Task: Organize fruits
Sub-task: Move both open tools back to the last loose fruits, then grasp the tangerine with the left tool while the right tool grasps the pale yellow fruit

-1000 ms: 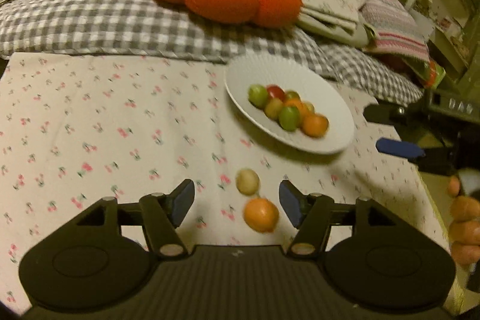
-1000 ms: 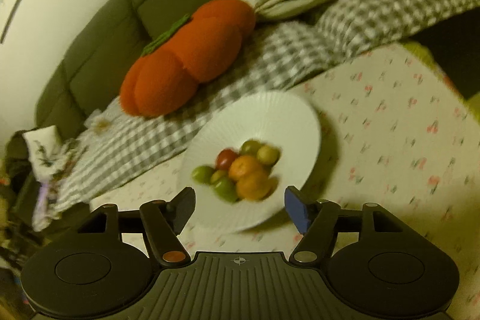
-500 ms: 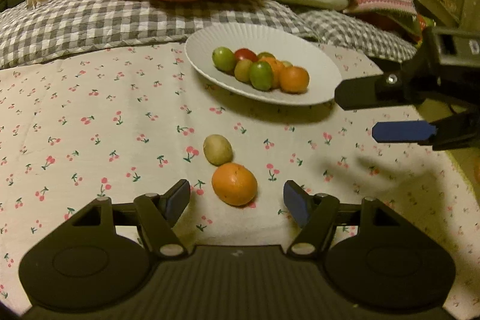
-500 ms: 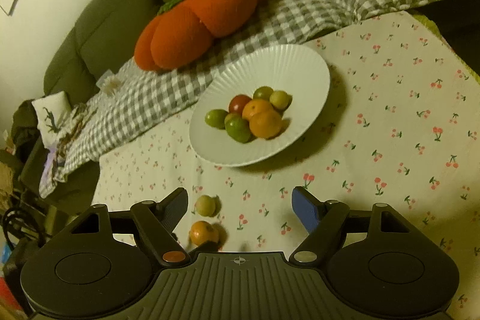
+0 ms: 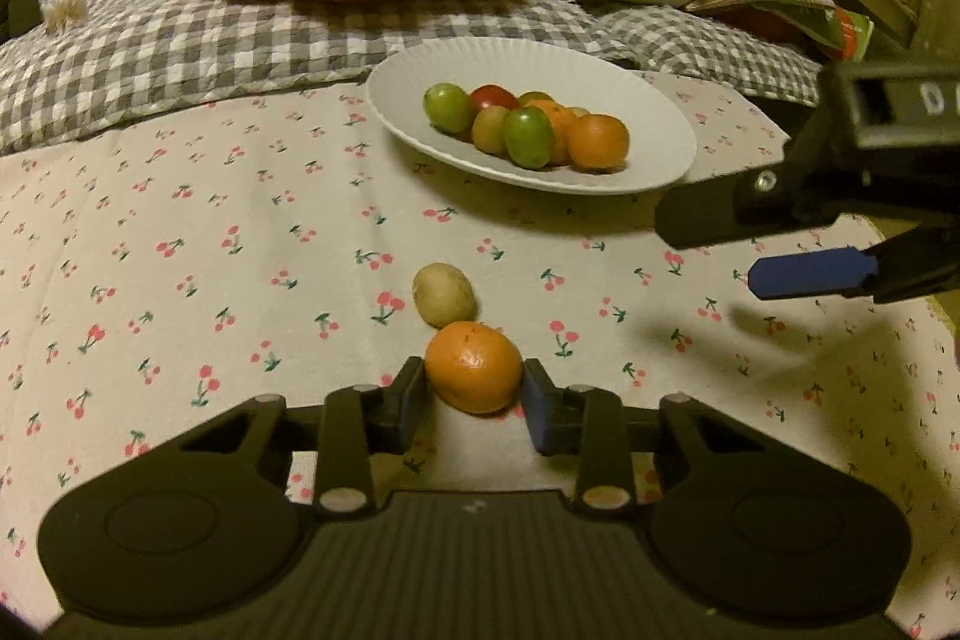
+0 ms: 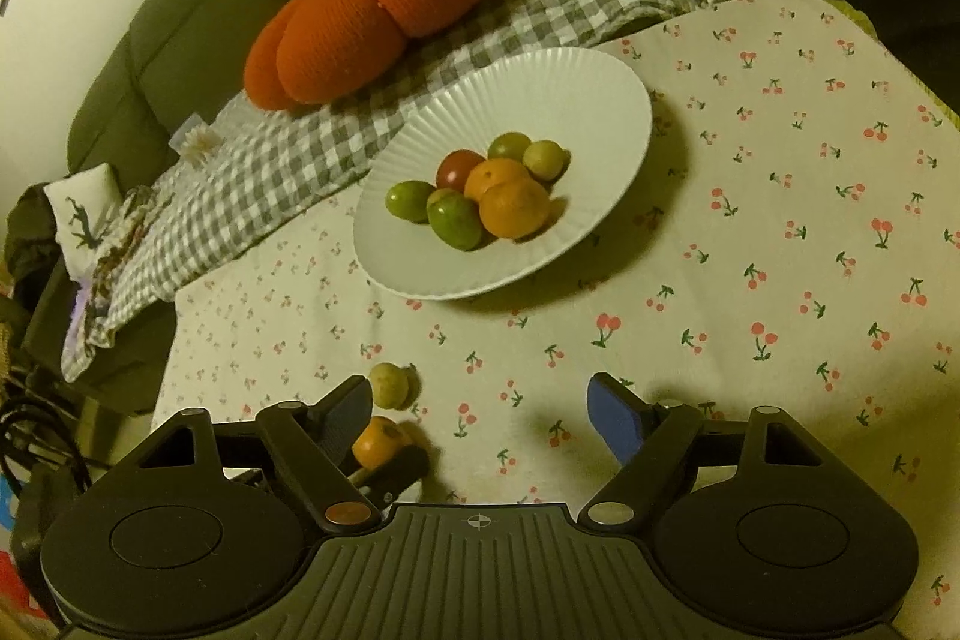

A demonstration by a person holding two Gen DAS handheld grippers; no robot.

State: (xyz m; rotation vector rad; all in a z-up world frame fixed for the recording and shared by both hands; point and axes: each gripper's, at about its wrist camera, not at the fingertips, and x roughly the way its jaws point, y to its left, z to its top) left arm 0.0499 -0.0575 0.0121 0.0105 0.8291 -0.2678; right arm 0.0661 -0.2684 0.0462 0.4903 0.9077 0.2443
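Left gripper has just closed its jaws on the loose orange; right gripper hangs open, empty.
Next, I judge: lift it clear of the yellow-green fruit; carry it to the plate.

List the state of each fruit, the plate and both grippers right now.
Left gripper: just closed, pads on the loose orange.
Right gripper: open, empty, jaws just widened.
Pale fruit: loose on the tablecloth.
Plate: holds a fruit pile.

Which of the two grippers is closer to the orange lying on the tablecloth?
Left. The left gripper has just closed around the orange; the right gripper hangs open over bare cloth beside it.
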